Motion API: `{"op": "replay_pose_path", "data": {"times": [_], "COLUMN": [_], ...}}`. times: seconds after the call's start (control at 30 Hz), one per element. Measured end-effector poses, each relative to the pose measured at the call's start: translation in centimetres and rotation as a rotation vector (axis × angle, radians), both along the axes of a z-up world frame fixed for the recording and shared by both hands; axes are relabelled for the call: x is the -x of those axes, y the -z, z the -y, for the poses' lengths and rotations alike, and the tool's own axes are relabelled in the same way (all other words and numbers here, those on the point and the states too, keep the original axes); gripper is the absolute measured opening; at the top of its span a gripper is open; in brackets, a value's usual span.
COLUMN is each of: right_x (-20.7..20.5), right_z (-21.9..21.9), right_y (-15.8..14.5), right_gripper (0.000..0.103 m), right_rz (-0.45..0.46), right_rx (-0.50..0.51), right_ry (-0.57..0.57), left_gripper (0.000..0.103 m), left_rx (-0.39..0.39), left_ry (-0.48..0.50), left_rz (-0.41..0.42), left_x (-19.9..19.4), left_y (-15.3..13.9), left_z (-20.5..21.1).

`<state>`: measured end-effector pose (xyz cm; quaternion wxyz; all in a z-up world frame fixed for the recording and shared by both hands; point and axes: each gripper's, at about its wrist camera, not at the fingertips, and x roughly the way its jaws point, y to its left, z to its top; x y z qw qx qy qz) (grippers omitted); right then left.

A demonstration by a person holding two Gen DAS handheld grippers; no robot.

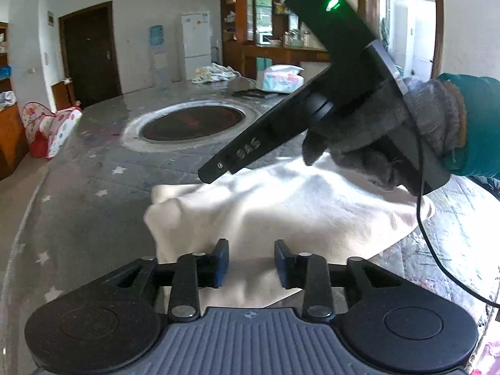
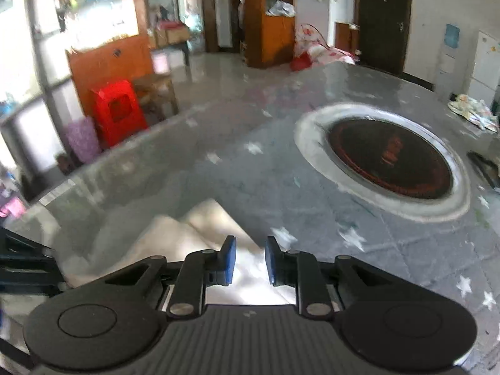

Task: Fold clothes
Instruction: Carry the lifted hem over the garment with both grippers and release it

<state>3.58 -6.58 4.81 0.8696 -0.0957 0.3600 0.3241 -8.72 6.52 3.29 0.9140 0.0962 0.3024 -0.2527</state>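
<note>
Both tongs hover with blue pads apart, empty. The left tongs (image 1: pixel 251 262) point over the crumpled cream cloth garment (image 1: pixel 281 206); ahead, a grey-gloved hand (image 1: pixel 390 131) tilts the right tongs (image 2: pixel 250 261) down over that garment on the grey star-patterned worktop (image 2: pixel 265 168).

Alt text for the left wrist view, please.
The open left gripper hovers over a rumpled white cloth on a grey star-print table. A gloved hand holds the right gripper's body above it.

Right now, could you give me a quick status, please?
Left gripper open, right gripper open. White garment rumpled on table. Nothing blocking.
</note>
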Motion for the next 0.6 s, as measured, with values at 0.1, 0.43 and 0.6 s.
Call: {"op": "replay_pose_path", "data": {"times": [0.1,0.43,0.6], "right_x": [1.2,1.0,1.2], "right_z": [-1.5,-6.9,-6.1], "right_y": [-1.1,0.9,-0.8], "right_gripper": [0.021,0.015,0.000], "right_rz": [0.001,-0.017,0.020], "right_rx": [-0.024,0.085,-0.006], "right_ry": [-0.106,-0.188,-0.157], "left_gripper": [0.038,0.051,0.051], "left_rx": [0.004,0.034,0.051], "left_ry": [-0.037,-0.175,-0.167], "left_rz": [0.015,-0.018,-0.055], "left_x": [0.5,1.4,1.1], "left_y": [-0.4,-0.4,0.2], "left_z": [-0.7,-3.4,-3.8]}}
